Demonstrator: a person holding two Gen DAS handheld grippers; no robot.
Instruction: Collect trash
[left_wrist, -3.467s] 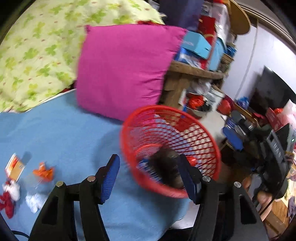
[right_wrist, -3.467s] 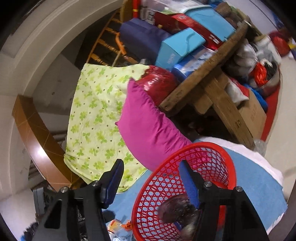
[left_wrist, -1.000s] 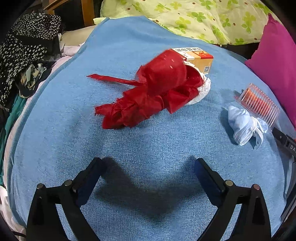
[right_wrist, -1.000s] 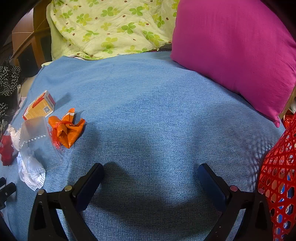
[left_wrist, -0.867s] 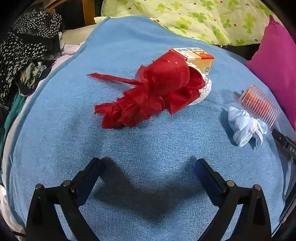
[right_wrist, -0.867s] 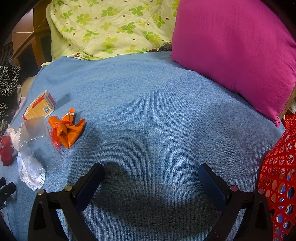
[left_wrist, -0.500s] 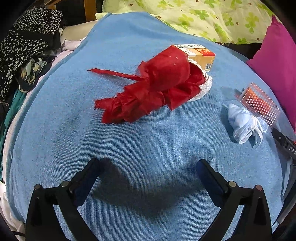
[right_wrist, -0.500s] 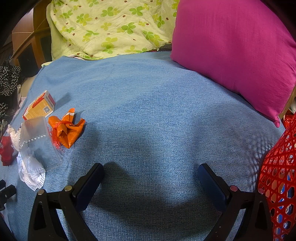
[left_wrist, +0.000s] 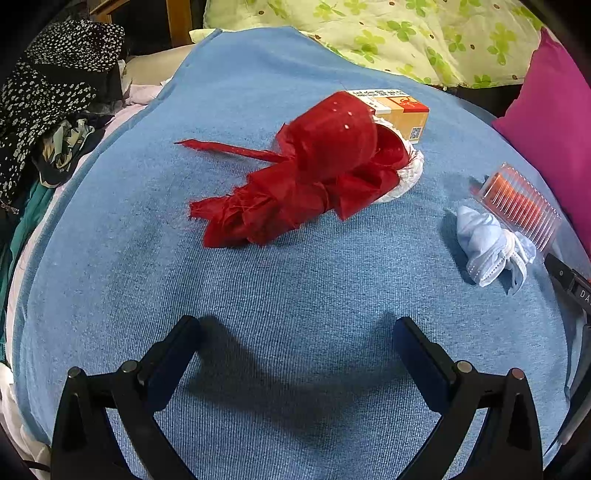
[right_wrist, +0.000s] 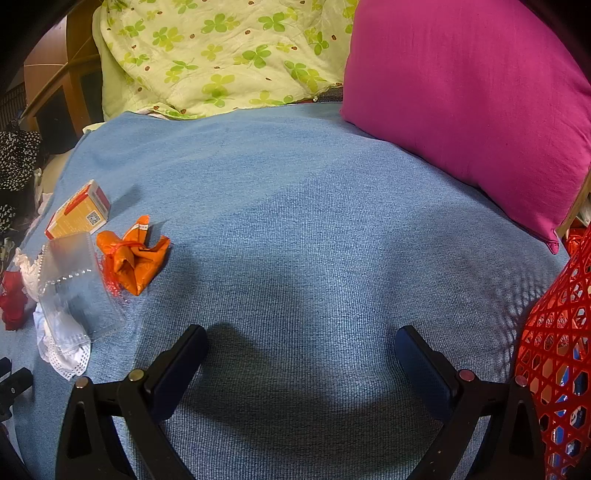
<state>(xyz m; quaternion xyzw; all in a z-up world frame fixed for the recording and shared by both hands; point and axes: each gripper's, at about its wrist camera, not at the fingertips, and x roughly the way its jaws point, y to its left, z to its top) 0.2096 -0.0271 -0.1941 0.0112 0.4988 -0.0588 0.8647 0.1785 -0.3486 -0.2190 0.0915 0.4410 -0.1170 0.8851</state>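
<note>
A crumpled red wrapper (left_wrist: 306, 173) lies on the blue bedcover, straight ahead of my left gripper (left_wrist: 295, 336), which is open and holds nothing. Behind the wrapper sits a small orange box (left_wrist: 399, 110); to its right are a crumpled white tissue (left_wrist: 487, 247) and a clear plastic case (left_wrist: 521, 203). In the right wrist view my right gripper (right_wrist: 299, 343) is open over bare cover. The orange box (right_wrist: 79, 214), an orange wrapper (right_wrist: 133, 254), the clear case (right_wrist: 74, 284) and the tissue (right_wrist: 66, 347) lie to its left. The red mesh basket (right_wrist: 557, 347) stands at the right edge.
A magenta pillow (right_wrist: 472, 107) and a green-leaf quilt (right_wrist: 229, 55) bound the far side of the bed. Dark spotted clothes (left_wrist: 48, 96) are heaped off the bed's left edge. Part of the other gripper (left_wrist: 572, 291) shows at the right.
Since 3.5 s ago both grippers swung away from the red basket to the bedcover. Over the last second the left gripper drew back a little from the red wrapper; the right stayed still.
</note>
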